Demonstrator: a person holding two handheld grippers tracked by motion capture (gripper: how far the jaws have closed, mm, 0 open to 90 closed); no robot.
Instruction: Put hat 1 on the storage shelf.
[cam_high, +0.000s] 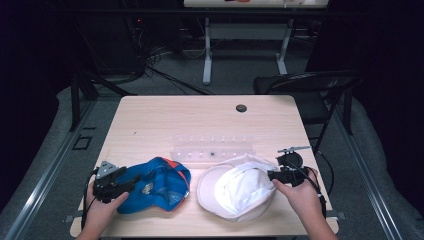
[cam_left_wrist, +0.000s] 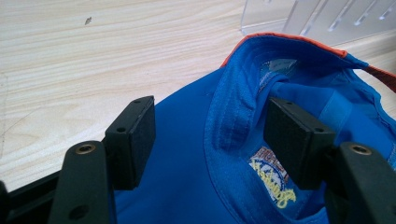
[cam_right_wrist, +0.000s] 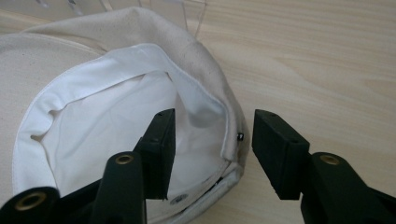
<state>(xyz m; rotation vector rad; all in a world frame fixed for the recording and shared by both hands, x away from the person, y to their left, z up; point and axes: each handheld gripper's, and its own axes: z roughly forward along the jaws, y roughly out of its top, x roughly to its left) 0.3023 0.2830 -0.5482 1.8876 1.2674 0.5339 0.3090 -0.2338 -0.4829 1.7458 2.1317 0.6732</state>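
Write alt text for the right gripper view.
An open claw straddles the rim of an upturned white cap, one jaw inside, one outside. The cap lies on a pale wooden table.

A light wooden table (cam_high: 150, 120) stands on grey floor (cam_high: 235, 70). Beyond its far right corner is a black folding chair (cam_high: 310, 85); farther back, a white-legged table (cam_high: 207, 50) with dark cables (cam_high: 165, 75) beneath. Surroundings are dark.
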